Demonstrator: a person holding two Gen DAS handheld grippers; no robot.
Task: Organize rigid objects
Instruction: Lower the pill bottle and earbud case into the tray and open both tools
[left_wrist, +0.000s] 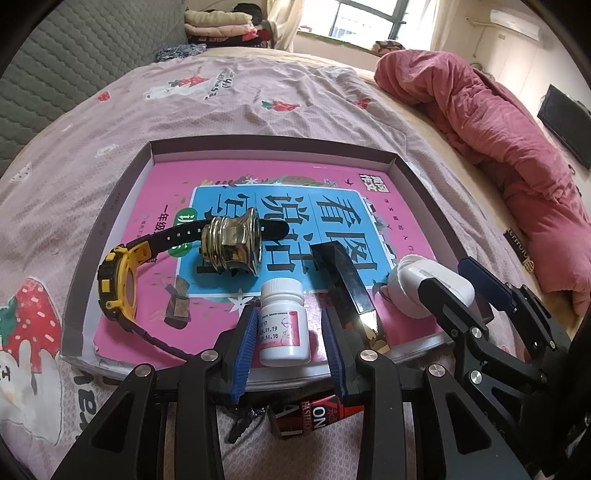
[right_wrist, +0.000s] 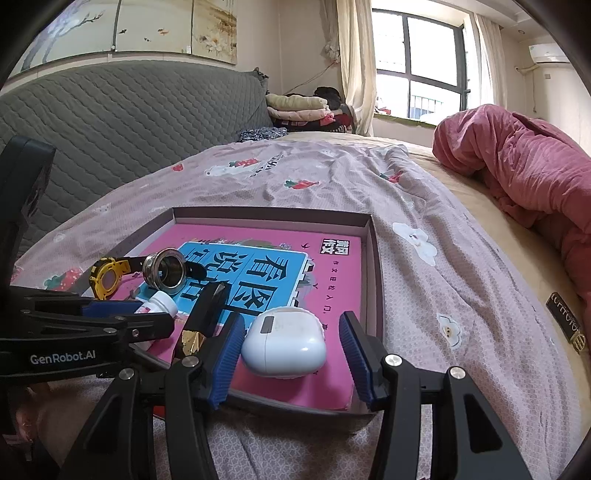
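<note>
Your left gripper (left_wrist: 290, 345) has its fingers released either side of the white pill bottle (left_wrist: 283, 321), which stands upright on the pink book (left_wrist: 155, 206) inside the shallow box (left_wrist: 258, 142) on the bed (left_wrist: 221, 107). Your right gripper (right_wrist: 291, 356) is also released, a gap showing each side of the white case (right_wrist: 282, 345) lying near the book's front edge. The yellow watch (left_wrist: 116, 282), brass fitting (left_wrist: 232, 245) and black bar (left_wrist: 345, 282) lie on the book too
</note>
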